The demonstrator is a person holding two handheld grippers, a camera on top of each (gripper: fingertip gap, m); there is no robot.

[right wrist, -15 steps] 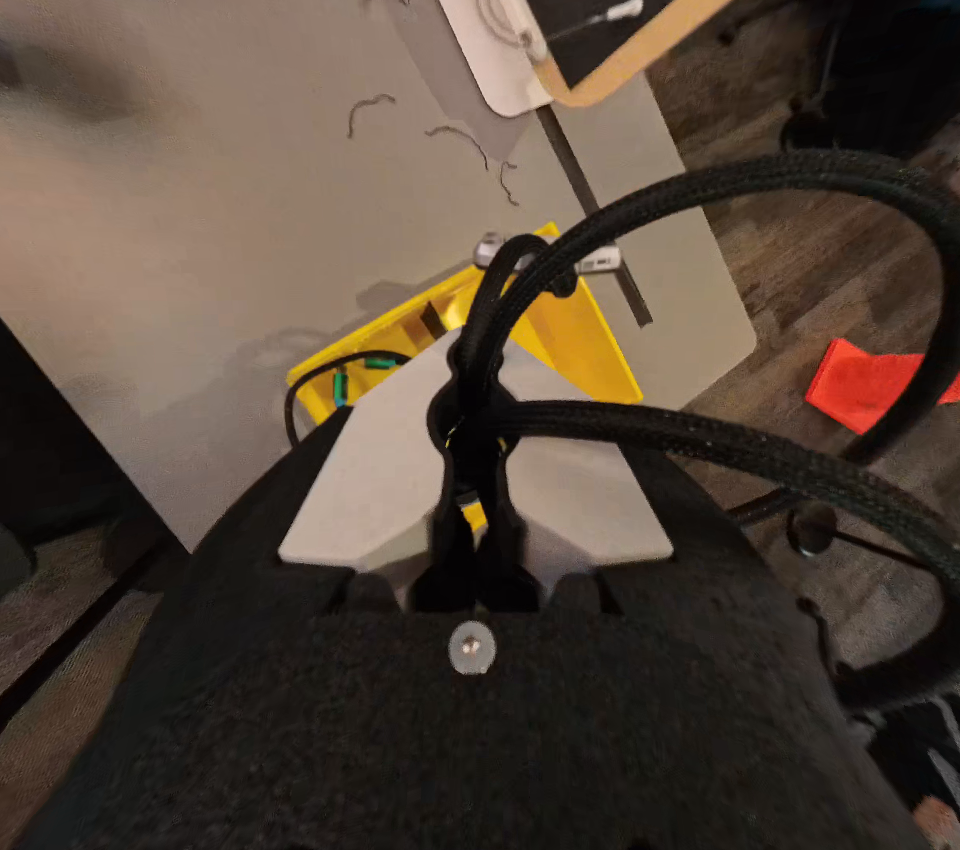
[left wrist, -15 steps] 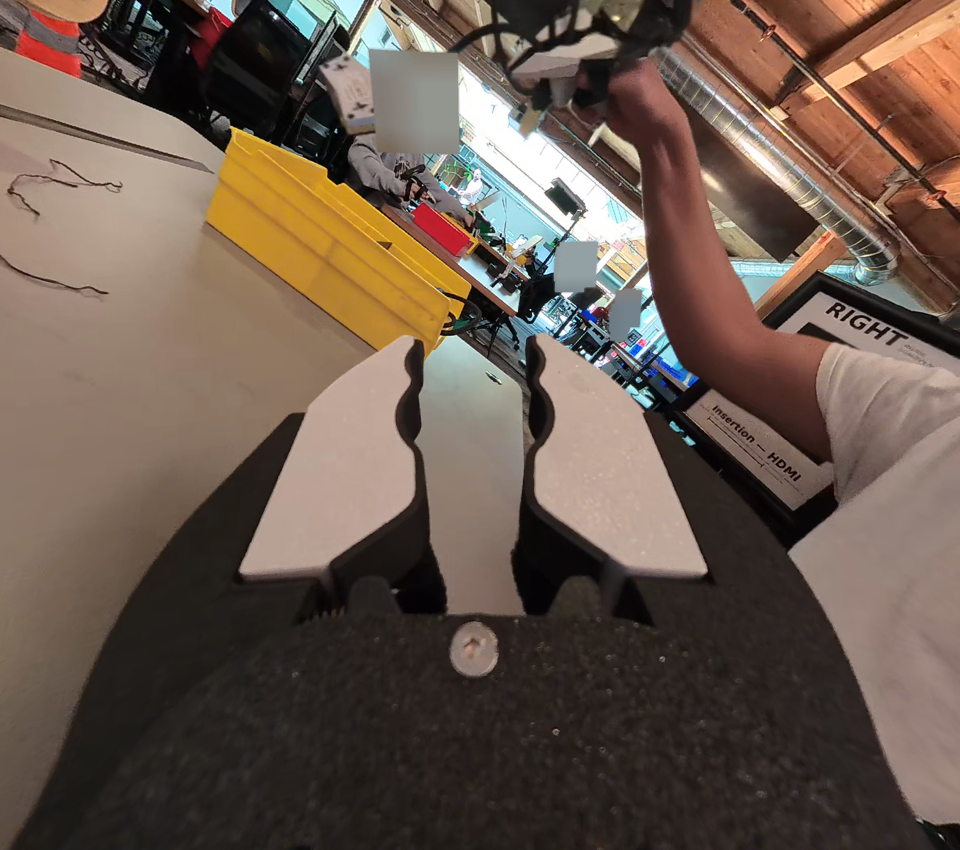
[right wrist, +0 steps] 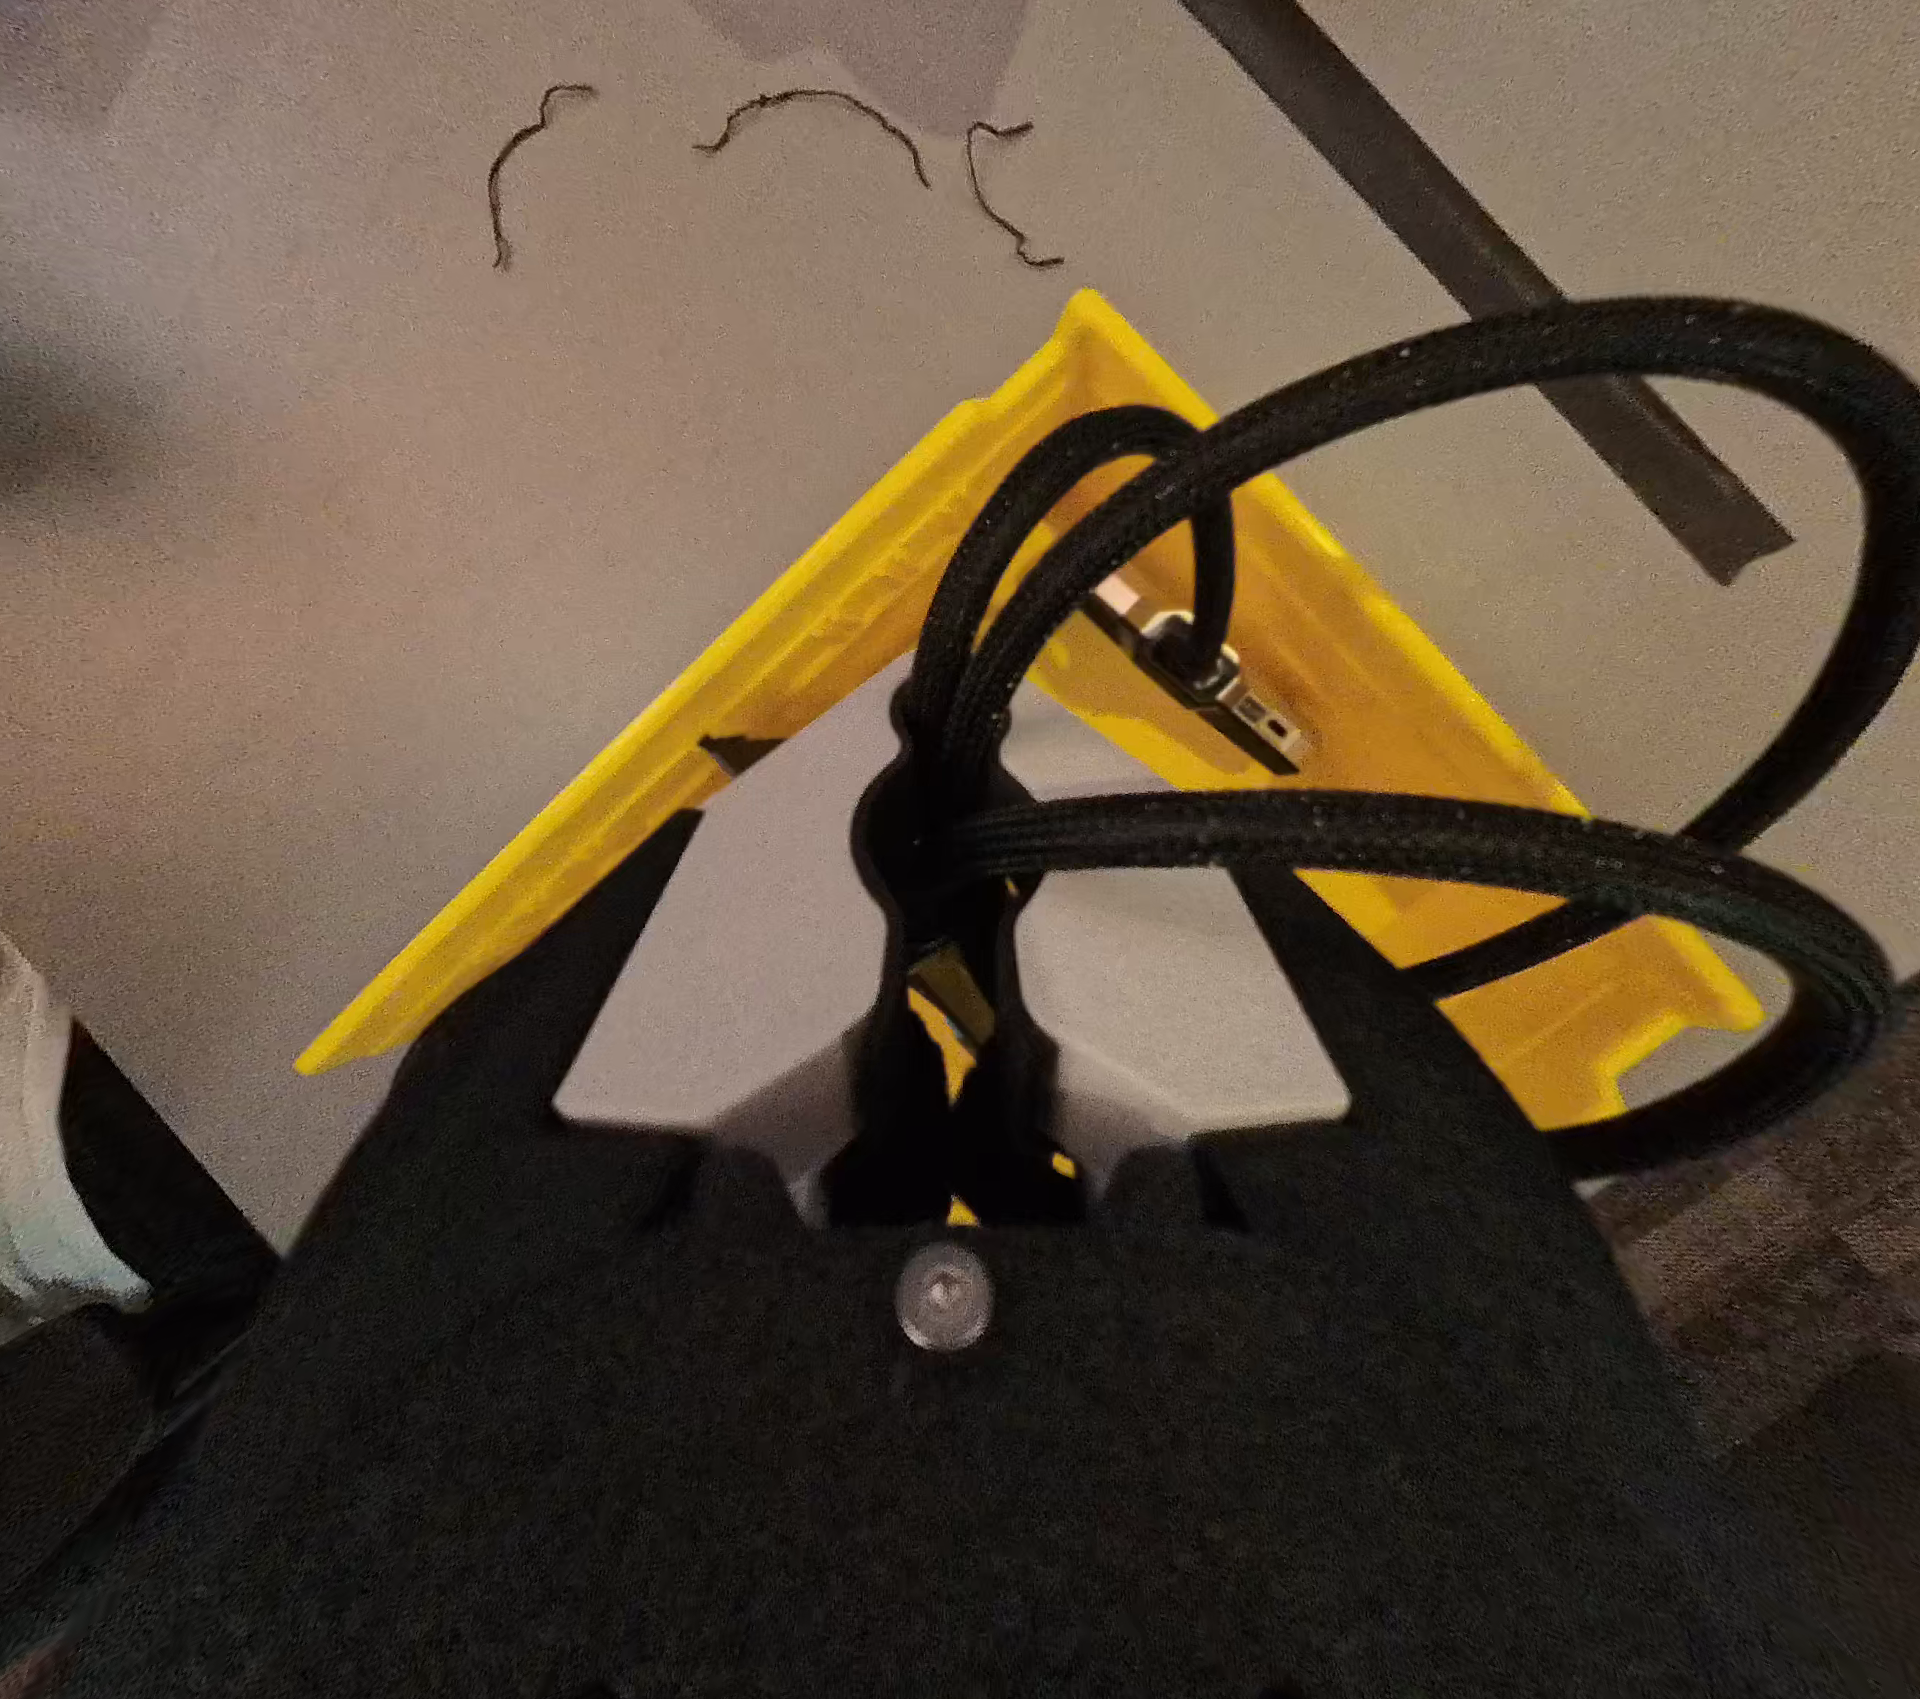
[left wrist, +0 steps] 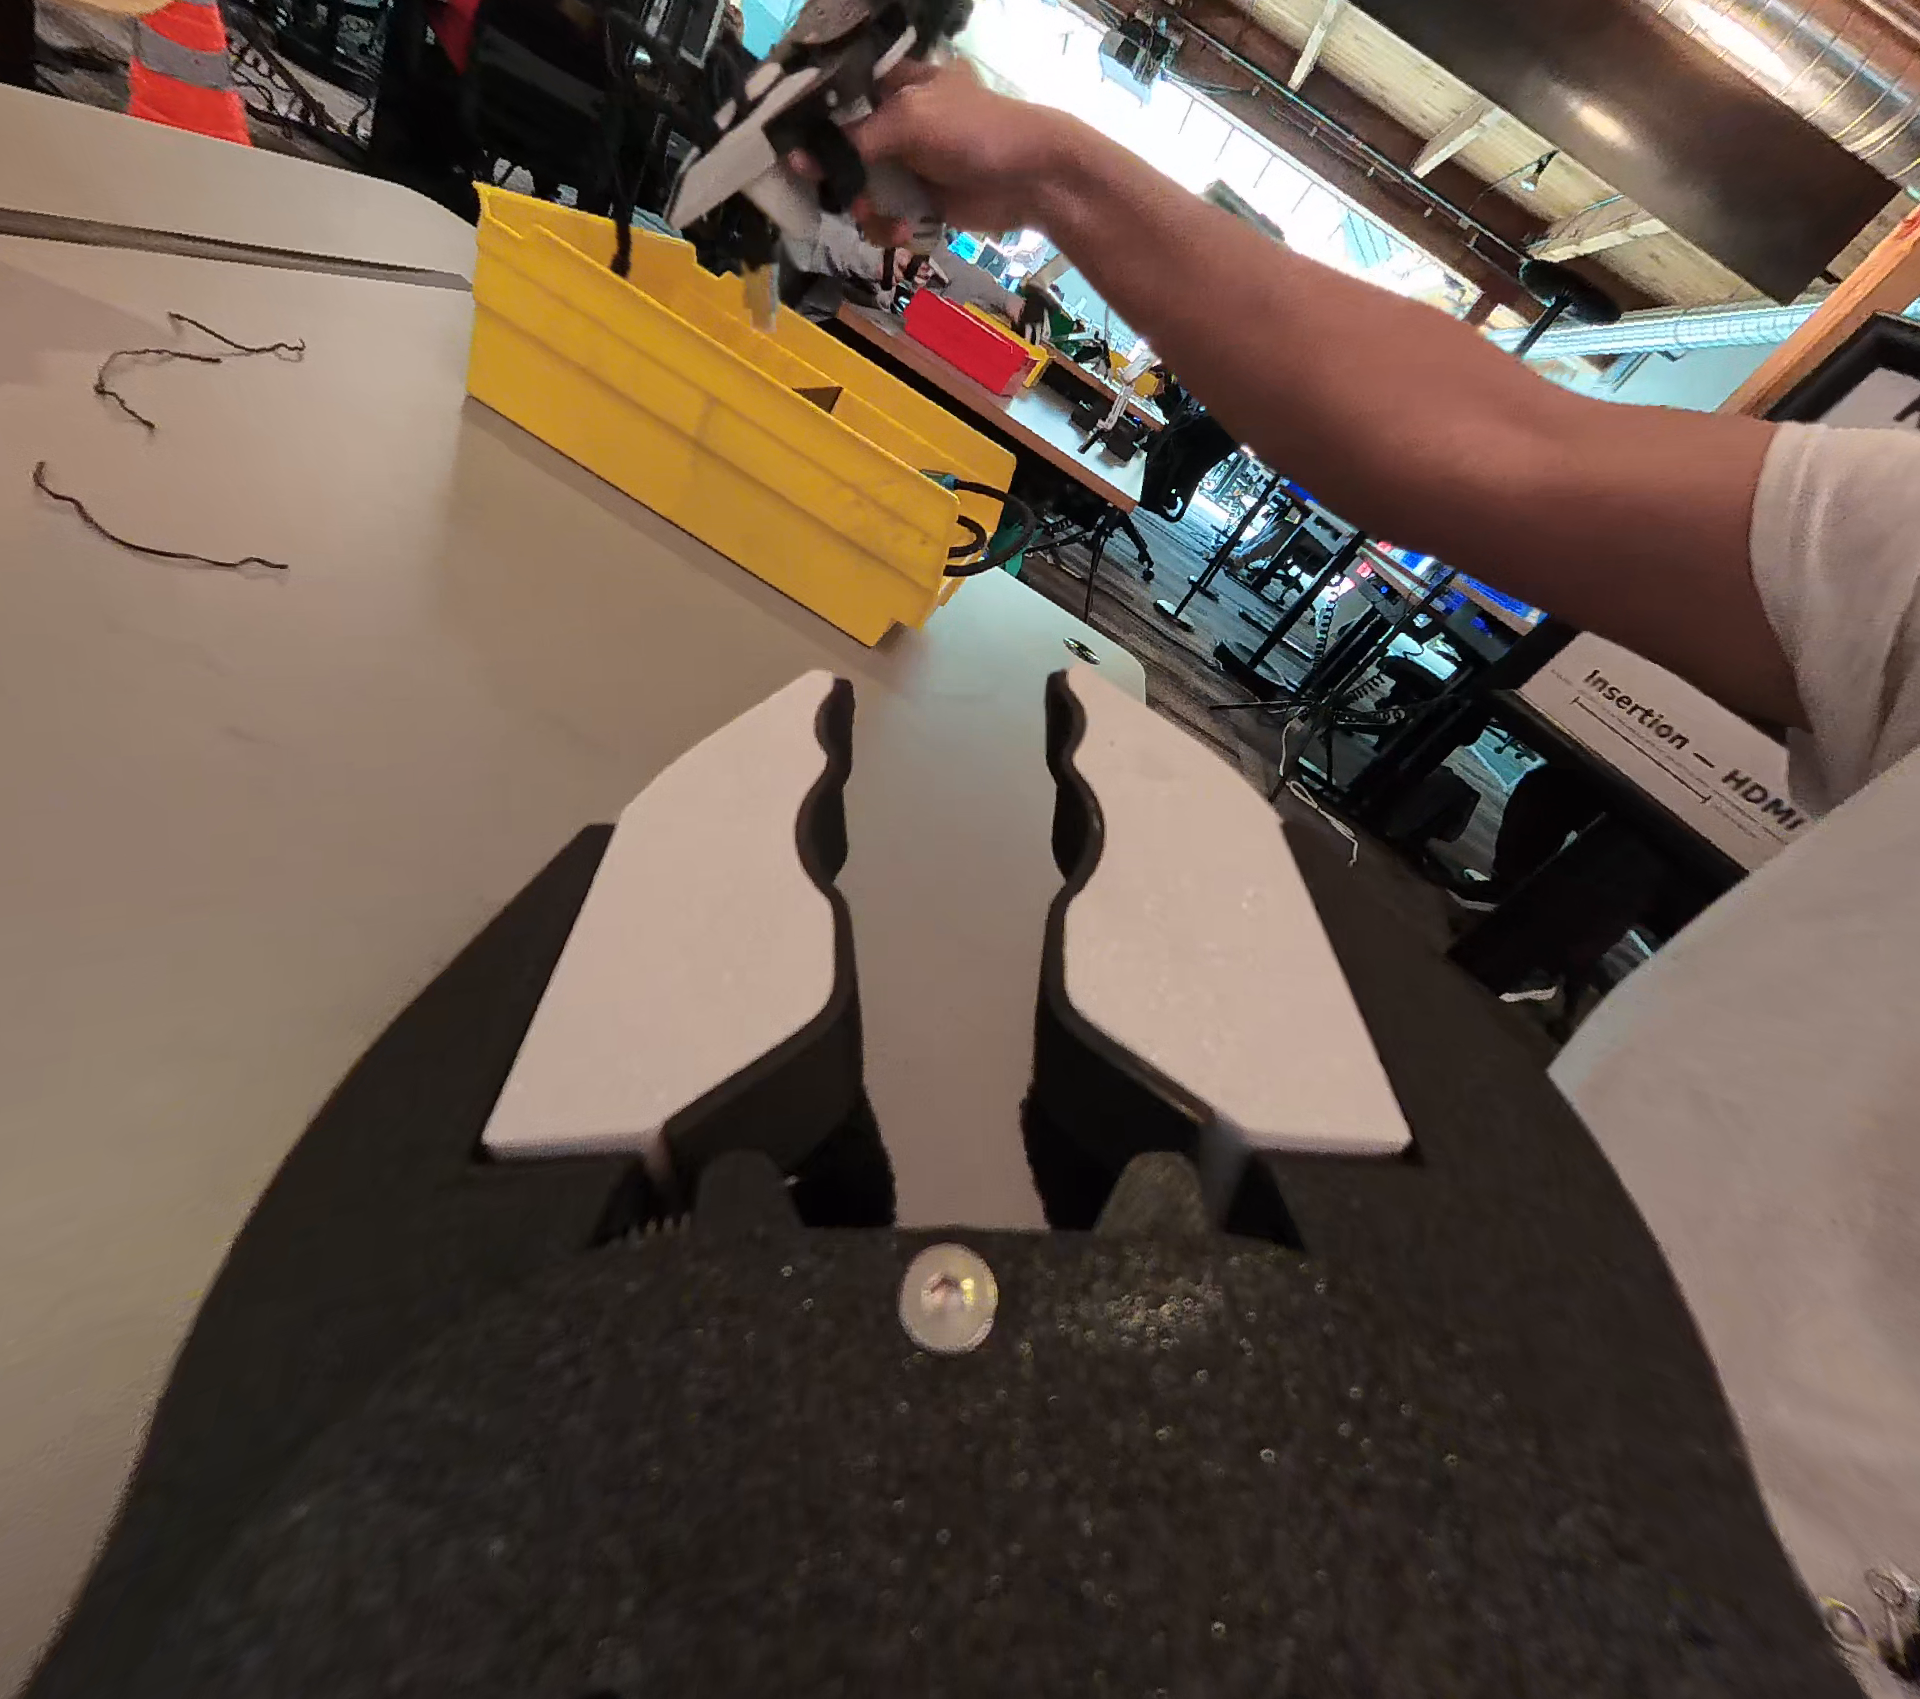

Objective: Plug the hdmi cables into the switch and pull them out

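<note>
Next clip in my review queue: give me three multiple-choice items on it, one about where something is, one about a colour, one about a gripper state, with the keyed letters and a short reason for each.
1. Where is the right gripper held?
A. Over the yellow bin
B. Flat on the table
C. Below the table's edge

2. What colour is the braided cable in the right gripper?
A. White
B. Black
C. Red

3. How do the jaws of the left gripper stand?
A. Shut on a cable
B. Shut on nothing
C. Open, with nothing between them

Answers:
1 A: the left wrist view shows it raised above the bin's far end.
2 B: the right wrist view shows black loops running from its jaws.
3 C: bare table shows through the gap between them.
</note>
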